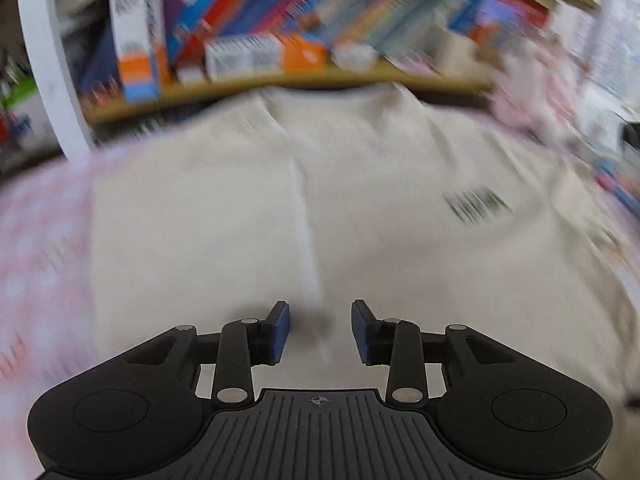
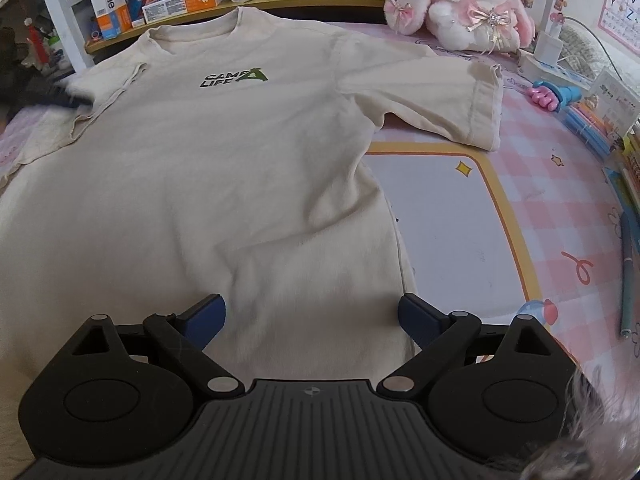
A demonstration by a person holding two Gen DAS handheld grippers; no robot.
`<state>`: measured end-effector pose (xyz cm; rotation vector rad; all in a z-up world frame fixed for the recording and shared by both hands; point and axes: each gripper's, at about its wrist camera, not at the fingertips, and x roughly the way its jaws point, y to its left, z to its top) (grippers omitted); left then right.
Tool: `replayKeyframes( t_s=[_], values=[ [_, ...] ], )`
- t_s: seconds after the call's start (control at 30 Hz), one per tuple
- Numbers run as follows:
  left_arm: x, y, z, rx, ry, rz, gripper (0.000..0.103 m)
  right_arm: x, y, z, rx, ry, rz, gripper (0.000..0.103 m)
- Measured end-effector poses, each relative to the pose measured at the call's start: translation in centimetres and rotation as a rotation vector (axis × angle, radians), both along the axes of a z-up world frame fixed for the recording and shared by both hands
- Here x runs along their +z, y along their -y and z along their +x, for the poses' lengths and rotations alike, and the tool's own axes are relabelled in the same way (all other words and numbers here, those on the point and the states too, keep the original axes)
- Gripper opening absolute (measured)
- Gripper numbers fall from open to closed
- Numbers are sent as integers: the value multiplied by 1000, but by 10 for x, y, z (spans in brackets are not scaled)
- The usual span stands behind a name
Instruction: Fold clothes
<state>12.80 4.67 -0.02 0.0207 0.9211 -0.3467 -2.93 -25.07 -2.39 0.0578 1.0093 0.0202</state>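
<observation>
A cream T-shirt (image 2: 240, 160) with a green and black chest logo (image 2: 236, 77) lies front up on a pink checked mat (image 2: 560, 208). Its right sleeve (image 2: 460, 100) is spread out flat, and its left sleeve (image 2: 100, 100) lies folded inward over the body. My right gripper (image 2: 312, 312) hovers open over the lower right part of the shirt, with nothing between its fingers. In the blurred left wrist view, my left gripper (image 1: 320, 320) is open above the T-shirt (image 1: 240, 200) near a lengthwise fold line (image 1: 304, 216), gripping nothing.
A wooden shelf (image 2: 280, 0) with books and small boxes runs along the far edge. A pink plush rabbit (image 2: 468, 4) sits at the back right. Pens (image 2: 626, 280), a pink toy (image 2: 552, 96) and books line the right side. A dark blurred shape (image 2: 52, 94) touches the left sleeve.
</observation>
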Motion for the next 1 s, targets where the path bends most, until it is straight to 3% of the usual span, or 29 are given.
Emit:
replayKeyframes(
  t_s=[0.1,0.2,0.3,0.4,0.53,0.57,0.6,0.67,0.87,1.0],
  values=[
    [10,-21,-11,-3,41,-63,42,0,-2,2,-9,-6,-8,94],
    [19,-62,3,150,91,-101,43,0,-3,4,-12,-14,-21,94],
    [4,-103,42,361,42,-96,37,0,-5,4,-16,-25,-34,94],
    [-13,-133,75,468,-7,-178,35,0,-7,5,-34,-41,-35,94],
    [-30,-143,97,497,-45,-236,30,1,-8,3,-66,-64,-40,93],
    [-33,-142,100,498,-43,-246,24,1,-8,2,-77,-69,-37,93],
    [-36,-142,102,503,-56,-254,0,1,-8,2,-88,-73,-37,93],
    [-38,-145,102,518,-49,-257,1,1,-9,1,-109,-77,-39,92],
    [-36,-155,116,527,-15,-160,1,1,-16,-3,-141,-82,-40,92],
    [-39,-166,114,561,1,-191,1,0,-23,-3,-143,-76,-42,92]
  ],
)
